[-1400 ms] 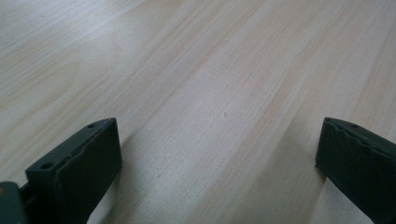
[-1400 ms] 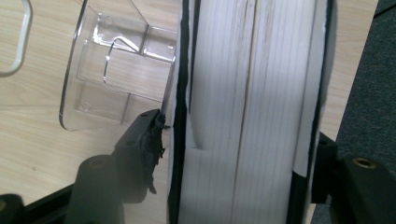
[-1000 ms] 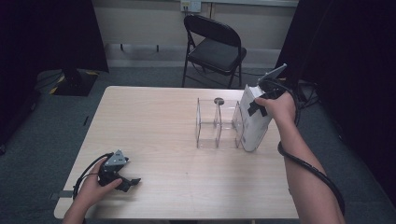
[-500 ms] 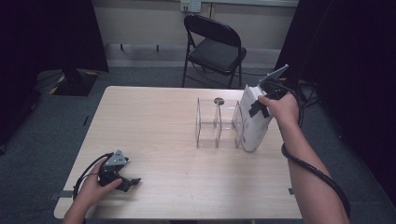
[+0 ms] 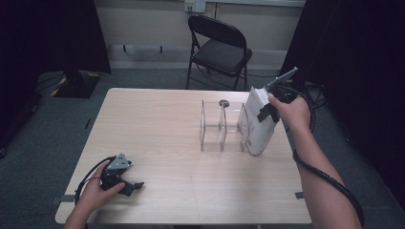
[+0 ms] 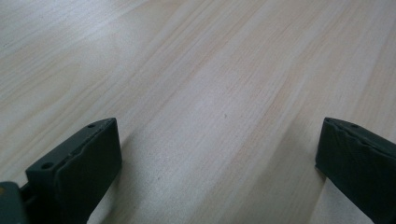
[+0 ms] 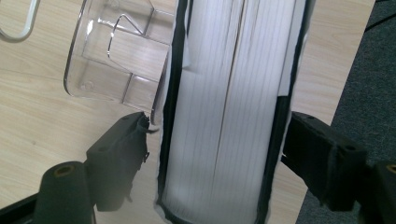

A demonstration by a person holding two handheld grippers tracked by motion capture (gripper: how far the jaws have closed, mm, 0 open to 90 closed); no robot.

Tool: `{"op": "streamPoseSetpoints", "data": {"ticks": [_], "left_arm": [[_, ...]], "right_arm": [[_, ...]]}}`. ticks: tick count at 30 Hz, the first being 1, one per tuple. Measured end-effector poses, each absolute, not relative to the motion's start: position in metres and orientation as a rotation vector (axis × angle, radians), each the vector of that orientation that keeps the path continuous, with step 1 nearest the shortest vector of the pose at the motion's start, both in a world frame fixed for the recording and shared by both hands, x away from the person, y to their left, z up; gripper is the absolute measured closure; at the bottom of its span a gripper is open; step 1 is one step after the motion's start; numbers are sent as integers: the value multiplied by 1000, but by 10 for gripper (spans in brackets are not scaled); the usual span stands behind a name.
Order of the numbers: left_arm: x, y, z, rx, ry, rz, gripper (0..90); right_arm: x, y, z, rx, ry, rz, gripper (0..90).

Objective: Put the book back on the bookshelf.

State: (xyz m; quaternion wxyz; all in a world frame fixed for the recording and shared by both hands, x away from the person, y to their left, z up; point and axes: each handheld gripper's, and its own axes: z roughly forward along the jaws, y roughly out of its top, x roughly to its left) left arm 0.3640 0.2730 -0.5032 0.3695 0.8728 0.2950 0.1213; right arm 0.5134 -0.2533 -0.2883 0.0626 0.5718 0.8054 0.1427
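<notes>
I'm seeing a thick white book standing on its lower edge at the right end of the table, leaning a little, against the outer wall of a clear acrylic divider rack. From the right gripper view I'm looking along its page block: pale pages, dark cover edges either side. The rack is sitting upright just left of it, its slots empty, walls transparent.
</notes>
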Motion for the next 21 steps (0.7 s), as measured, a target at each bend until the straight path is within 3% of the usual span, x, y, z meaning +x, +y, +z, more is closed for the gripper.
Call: {"op": "streamPoseSetpoints", "data": {"ticks": [21], "left_arm": [[364,273,-503,2239,758,311,0]], "right_arm": [[497,-255,-288,1643,2502,400,214]]}}
